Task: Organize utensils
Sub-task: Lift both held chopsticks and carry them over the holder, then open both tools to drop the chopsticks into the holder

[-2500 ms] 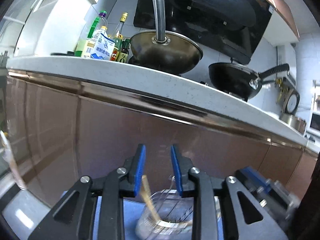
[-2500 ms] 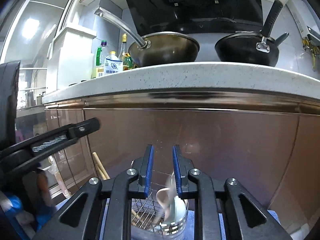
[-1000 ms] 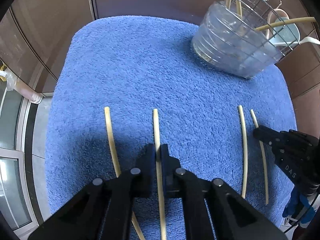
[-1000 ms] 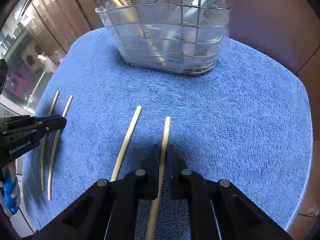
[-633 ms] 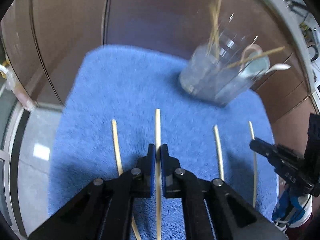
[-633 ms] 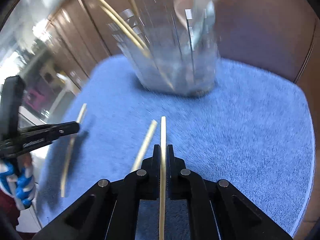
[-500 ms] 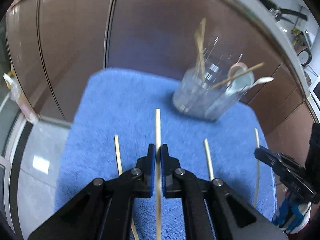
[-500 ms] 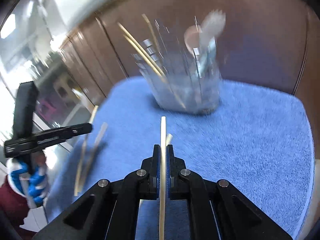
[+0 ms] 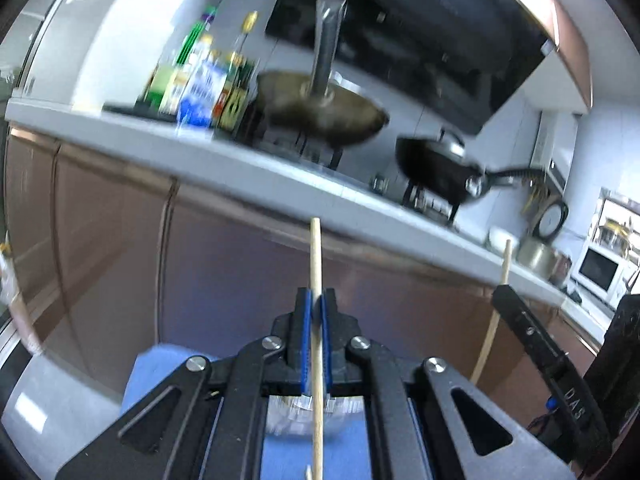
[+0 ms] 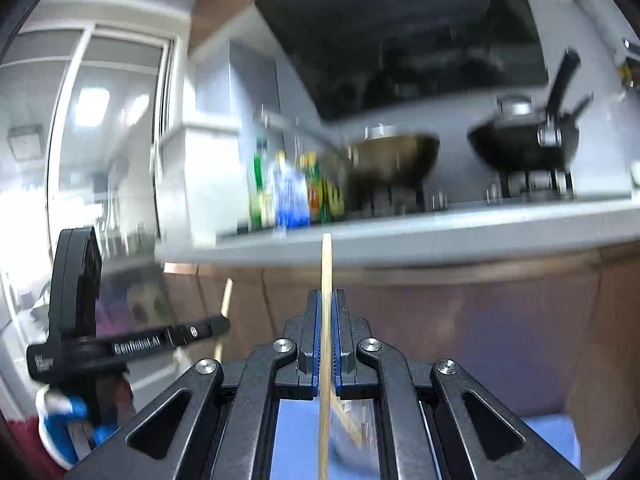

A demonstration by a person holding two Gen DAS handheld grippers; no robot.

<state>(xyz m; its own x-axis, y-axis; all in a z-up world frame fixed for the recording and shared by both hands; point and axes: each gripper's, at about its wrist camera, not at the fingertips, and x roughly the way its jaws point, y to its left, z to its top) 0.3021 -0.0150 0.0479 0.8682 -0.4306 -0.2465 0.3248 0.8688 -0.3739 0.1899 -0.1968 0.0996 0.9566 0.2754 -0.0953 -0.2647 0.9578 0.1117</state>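
Two tongs, left [image 9: 315,310] and right [image 10: 327,308], each clench one upright chopstick [image 9: 315,264] [image 10: 326,264] between nearly closed jaws.

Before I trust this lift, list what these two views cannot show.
- Utensil basket: left wrist view, blurred and mostly hidden behind the left gripper.
- Chopstick lower end: right wrist view, cut off by the bottom edge, below the right gripper.
- Bottle labels: motion-blurred, unreadable.
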